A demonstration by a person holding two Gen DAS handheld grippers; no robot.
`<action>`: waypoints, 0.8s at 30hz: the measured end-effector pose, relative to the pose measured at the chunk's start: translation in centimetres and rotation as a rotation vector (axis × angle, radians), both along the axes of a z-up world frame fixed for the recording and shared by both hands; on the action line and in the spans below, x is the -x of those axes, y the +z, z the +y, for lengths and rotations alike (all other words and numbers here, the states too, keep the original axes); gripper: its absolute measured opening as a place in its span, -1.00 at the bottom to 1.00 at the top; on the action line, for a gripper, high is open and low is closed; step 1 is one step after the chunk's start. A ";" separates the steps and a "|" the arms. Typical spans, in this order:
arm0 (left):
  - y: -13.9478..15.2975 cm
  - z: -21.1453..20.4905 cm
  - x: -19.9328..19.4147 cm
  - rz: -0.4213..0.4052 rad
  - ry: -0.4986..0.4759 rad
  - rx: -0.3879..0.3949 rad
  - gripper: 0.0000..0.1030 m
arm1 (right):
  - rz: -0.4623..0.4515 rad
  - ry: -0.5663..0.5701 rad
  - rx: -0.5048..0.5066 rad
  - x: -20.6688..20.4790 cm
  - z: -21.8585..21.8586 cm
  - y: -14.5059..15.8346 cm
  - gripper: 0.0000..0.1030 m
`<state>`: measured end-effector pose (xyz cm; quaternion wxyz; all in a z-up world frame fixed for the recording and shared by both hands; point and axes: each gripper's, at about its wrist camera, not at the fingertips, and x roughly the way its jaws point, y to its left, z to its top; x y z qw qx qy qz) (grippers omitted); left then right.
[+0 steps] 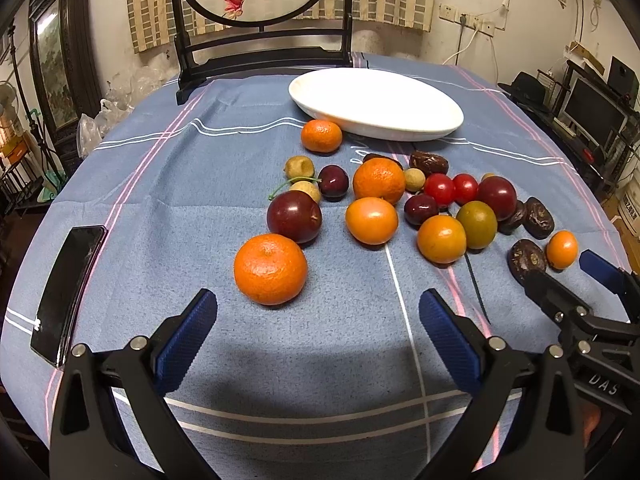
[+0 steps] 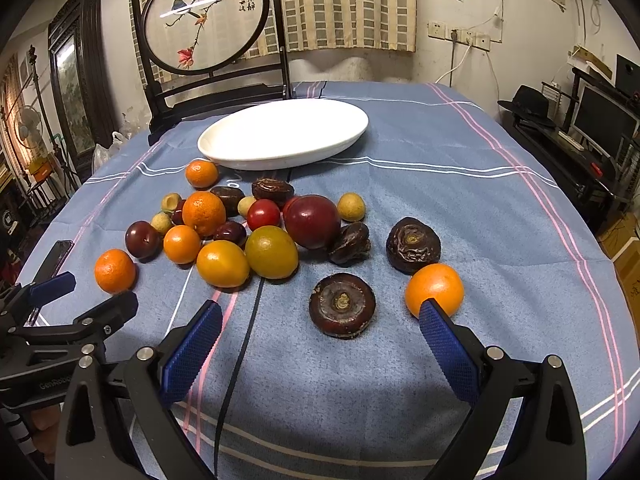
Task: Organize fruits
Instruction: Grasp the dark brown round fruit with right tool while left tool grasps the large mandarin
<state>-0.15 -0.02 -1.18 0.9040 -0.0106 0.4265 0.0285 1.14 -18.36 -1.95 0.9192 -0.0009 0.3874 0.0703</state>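
Note:
Many small fruits lie loose on the blue tablecloth in front of an empty white oval plate [image 1: 376,102] [image 2: 282,134]. A tangerine [image 1: 270,269] lies just ahead of my left gripper [image 1: 318,310], which is open and empty. My right gripper [image 2: 320,320] is open and empty; a dark water chestnut [image 2: 342,305] lies between and just beyond its fingertips, and a small orange [image 2: 434,289] touches its right fingertip [image 2: 434,316]. Plums [image 1: 294,216] [image 2: 312,221], cherry tomatoes [image 1: 439,189], longans and dates lie in the pile.
A black phone [image 1: 66,292] lies near the table's left edge. A framed round screen on a dark stand [image 2: 208,20] stands behind the plate. A black cable tie [image 2: 236,356] lies on the cloth. The right gripper's fingers show in the left wrist view [image 1: 576,280].

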 end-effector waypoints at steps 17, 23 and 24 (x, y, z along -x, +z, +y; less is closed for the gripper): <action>-1.0 3.7 -0.8 0.032 0.001 0.041 0.92 | 0.197 0.152 0.126 -3.9 0.5 -2.6 0.12; -1.5 4.1 -2.4 0.055 0.007 0.031 0.86 | 0.164 0.144 0.022 -3.8 -0.8 -2.4 -0.18; -1.7 3.9 -2.8 0.063 -0.002 0.032 0.66 | 0.165 0.145 0.011 -3.6 -1.0 -2.4 -0.19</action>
